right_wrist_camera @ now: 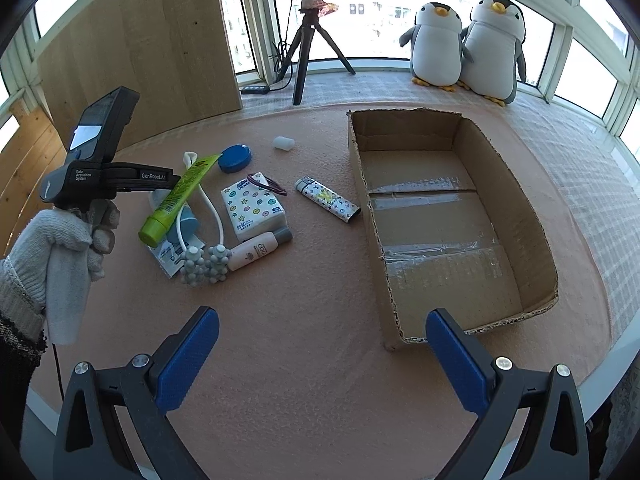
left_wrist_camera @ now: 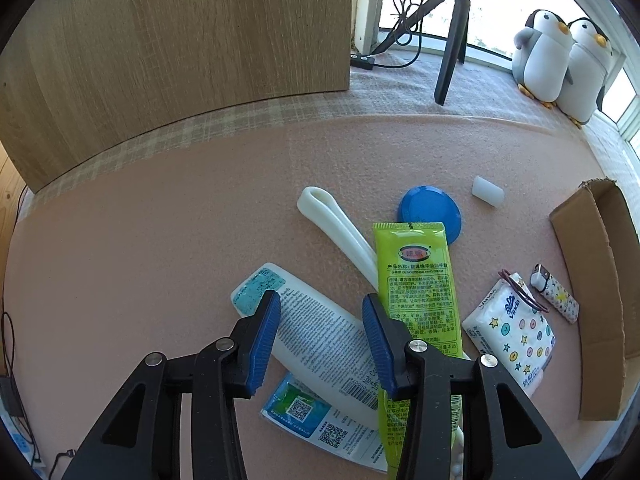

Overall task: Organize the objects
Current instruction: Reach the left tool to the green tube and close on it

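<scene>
Left wrist view: left gripper [left_wrist_camera: 322, 338] spread over white printed tube [left_wrist_camera: 320, 336]; right gripper [right_wrist_camera: 322, 364] spread, idle. Next, pinch it for the far-right open cardboard box [right_wrist_camera: 532, 220].

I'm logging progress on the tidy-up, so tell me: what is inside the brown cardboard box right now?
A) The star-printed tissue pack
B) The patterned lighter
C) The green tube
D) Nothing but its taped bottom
D: the right wrist view shows the brown cardboard box holding only its bare, taped floor, while the patterned lighter, star-printed tissue pack and green tube all lie on the pink mat to its left.
</scene>
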The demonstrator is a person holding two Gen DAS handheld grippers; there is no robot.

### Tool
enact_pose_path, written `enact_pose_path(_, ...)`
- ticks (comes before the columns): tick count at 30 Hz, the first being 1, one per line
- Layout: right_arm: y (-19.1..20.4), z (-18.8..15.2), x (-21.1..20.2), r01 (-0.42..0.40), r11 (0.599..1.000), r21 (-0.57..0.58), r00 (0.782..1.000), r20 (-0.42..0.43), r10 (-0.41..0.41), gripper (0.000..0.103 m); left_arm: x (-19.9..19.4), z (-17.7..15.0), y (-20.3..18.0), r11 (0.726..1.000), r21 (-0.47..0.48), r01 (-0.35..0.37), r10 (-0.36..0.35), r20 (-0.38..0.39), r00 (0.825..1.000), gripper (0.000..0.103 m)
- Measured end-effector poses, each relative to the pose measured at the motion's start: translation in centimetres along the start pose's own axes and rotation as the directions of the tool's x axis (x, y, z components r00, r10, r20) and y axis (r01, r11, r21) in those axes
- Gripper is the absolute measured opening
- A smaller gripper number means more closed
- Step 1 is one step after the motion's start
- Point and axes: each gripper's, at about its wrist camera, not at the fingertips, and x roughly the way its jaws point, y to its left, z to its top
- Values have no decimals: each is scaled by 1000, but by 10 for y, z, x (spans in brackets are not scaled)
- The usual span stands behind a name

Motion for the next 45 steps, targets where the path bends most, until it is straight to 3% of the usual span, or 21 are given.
enact_pose_path(15, 11, 3, 2, -22, 1000, -14, 1000, -2, 22, 102, -5, -7, -21, 984, 171, 39, -34, -32, 999, 47)
enact_pose_path(20, 22, 1, 0, -35, 999, -36, 999, 1, 35, 102, 2, 1, -14, 992, 128, 6, -2, -32, 999, 49)
enact_pose_path(27, 23, -5, 0, -33, 999, -32, 999, -11, 32, 102, 7, 7, -16, 983, 183, 8, -1, -42, 999, 50)
enact_pose_path(31, 21, -5, -1, -31, 999, -26, 999, -9, 30, 102, 2, -12, -30, 954, 299, -3, 13, -32, 999, 50)
enact_pose_path(37, 21, -2, -1, -35, 999, -26, 999, -4, 35, 102, 4, -32, -11, 970, 231, 73, -54, -87, 995, 50)
enact_pose_path(45, 27, 0, 2, -48, 998, -38, 999, -6, 48, 102, -13, -74, 24, 968, 249, 24, -8, -67, 998, 54)
